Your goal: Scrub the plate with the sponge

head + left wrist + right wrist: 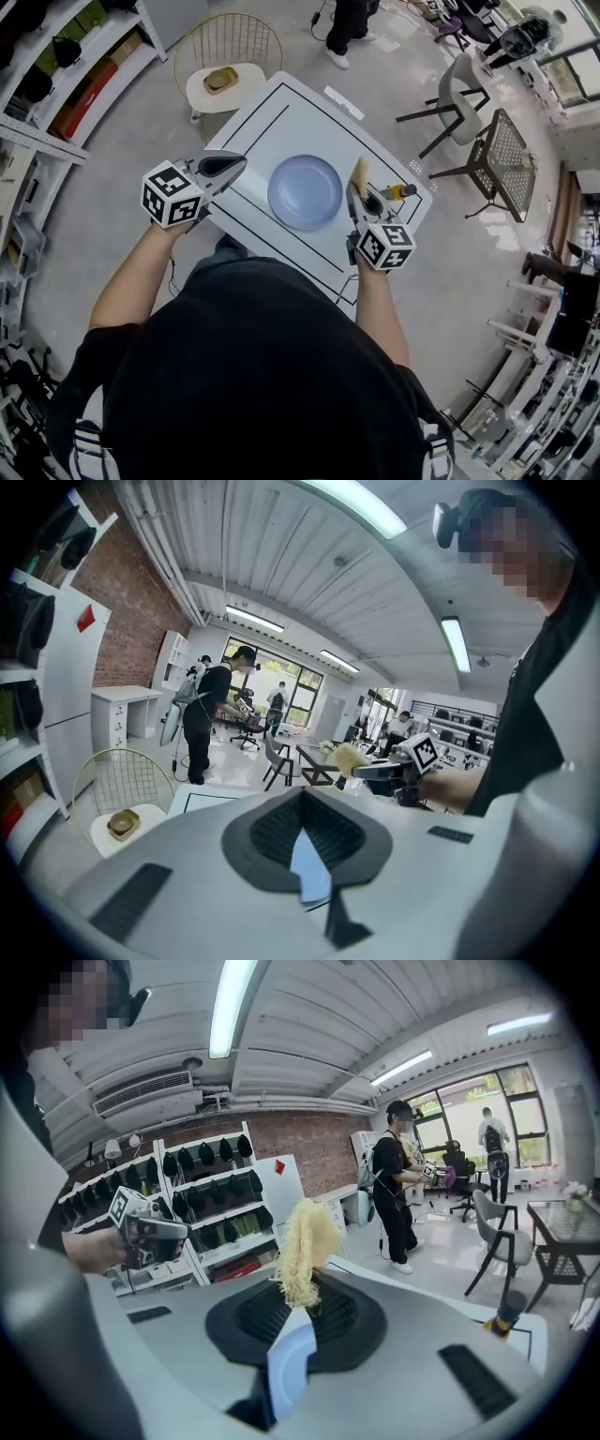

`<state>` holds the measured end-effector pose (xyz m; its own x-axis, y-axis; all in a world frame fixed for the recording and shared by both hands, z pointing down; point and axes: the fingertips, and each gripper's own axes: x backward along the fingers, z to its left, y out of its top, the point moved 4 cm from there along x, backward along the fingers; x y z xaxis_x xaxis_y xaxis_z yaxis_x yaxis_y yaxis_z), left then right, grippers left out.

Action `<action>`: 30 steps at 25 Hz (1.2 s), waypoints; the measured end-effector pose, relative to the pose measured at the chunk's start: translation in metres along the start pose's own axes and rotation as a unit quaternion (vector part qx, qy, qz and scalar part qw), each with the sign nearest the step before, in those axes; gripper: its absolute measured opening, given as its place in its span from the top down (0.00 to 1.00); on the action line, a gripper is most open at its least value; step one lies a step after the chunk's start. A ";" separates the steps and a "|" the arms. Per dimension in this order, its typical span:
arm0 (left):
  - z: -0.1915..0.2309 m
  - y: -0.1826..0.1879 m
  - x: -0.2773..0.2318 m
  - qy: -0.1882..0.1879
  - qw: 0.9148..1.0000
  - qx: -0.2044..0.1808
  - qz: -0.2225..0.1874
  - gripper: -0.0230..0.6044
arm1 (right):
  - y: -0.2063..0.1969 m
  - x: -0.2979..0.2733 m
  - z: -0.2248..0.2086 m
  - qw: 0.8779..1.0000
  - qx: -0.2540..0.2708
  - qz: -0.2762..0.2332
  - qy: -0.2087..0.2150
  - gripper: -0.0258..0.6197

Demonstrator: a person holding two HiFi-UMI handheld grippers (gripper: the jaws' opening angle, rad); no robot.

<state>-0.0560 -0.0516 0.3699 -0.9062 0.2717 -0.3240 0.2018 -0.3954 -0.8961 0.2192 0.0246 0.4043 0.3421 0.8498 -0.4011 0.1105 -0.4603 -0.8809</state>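
In the head view, the left gripper (232,165) had its jaws together and empty, its tips just beside the plate's (305,192) left rim over the table (281,112). The right gripper (357,190), at the plate's right rim, was clamped on the sponge (359,172), which stuck out past its tips. A bottle (398,192) lay just to its right.

In the left gripper view, the left gripper's (302,808) pads met with nothing between them. A sliver of plate (309,869) showed under them, and the right gripper (375,771) with the sponge (352,758) was ahead.

In the right gripper view, the right gripper (300,1302) pinched the sponge (305,1241), a tuft rising from the pads. The plate (286,1363) showed below, the left gripper (183,1230) ahead to the left, and the bottle (511,1309) to the right.
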 end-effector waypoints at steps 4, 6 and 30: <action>0.014 -0.004 -0.004 -0.006 1.000 0.006 0.008 0.96 | -0.009 -0.014 -0.002 1.000 -0.003 0.013 -0.008 0.91; 0.022 -0.006 -0.006 -0.009 1.000 0.008 0.014 0.96 | -0.014 -0.021 -0.002 1.000 -0.005 0.019 -0.013 0.91; 0.075 -0.018 -0.047 -0.021 0.998 0.036 0.045 0.96 | -0.113 -0.092 -0.012 0.979 0.095 0.181 -0.004 0.91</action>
<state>-0.0444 -0.1227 0.4243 -0.9009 0.1950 -0.3878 0.2576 -0.4788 -0.8393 0.1867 -0.0047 0.5442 0.3199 0.6421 -0.6967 -0.1927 -0.6759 -0.7114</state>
